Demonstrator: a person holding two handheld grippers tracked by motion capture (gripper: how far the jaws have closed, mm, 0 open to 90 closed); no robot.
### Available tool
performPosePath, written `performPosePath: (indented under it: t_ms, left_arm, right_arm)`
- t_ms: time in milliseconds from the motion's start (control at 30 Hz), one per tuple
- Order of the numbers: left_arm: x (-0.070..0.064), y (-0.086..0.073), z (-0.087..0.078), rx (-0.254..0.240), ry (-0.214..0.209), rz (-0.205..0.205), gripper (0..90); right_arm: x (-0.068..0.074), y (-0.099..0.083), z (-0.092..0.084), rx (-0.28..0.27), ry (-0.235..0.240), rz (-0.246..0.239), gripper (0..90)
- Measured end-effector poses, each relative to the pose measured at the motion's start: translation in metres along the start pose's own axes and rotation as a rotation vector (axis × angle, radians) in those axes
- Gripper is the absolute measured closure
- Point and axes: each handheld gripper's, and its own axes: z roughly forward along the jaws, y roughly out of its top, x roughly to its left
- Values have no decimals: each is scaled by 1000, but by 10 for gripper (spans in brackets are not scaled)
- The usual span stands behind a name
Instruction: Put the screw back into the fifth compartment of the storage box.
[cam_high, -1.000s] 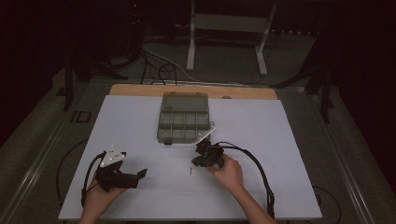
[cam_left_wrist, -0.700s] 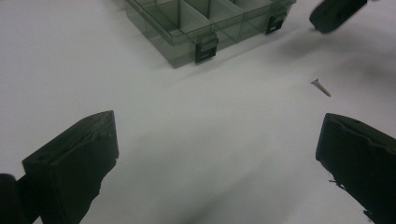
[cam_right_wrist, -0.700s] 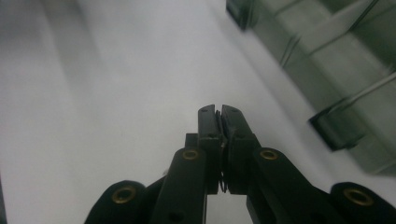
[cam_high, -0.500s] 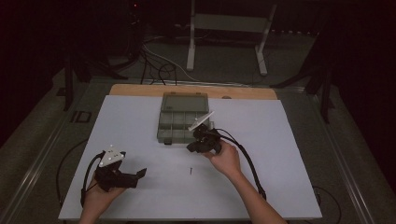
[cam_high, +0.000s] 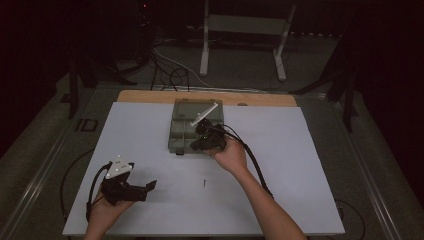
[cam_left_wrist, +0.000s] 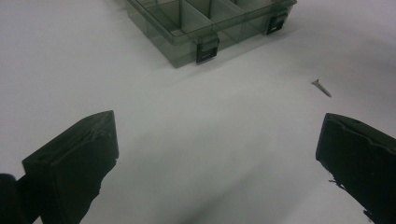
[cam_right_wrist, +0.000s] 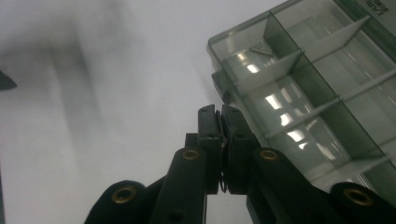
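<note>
Right gripper (cam_right_wrist: 219, 114) pinched closed over near edge of compartment box (cam_high: 187, 127), left gripper (cam_high: 142, 189) gaping wide near left, loose screw (cam_high: 204, 183) between.

- In the right gripper view, whatever sits between the pressed pads of the right gripper (cam_right_wrist: 219, 116) is too small to tell.
- The organizer box (cam_right_wrist: 322, 93) runs off the right edge.
- A sliver (cam_right_wrist: 261, 50) in its near-left compartment is perhaps a screw.
</note>
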Motion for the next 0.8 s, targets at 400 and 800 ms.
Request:
performPosePath:
  t_ms: [400, 800]
  left_arm:
    - [1, 0, 0, 3, -1, 2, 1]
    - [2, -1, -1, 0, 0, -6, 1]
  right_arm:
    - [-8, 33, 11, 8, 5, -19, 874]
    - [-16, 43, 41, 29, 10, -5, 873]
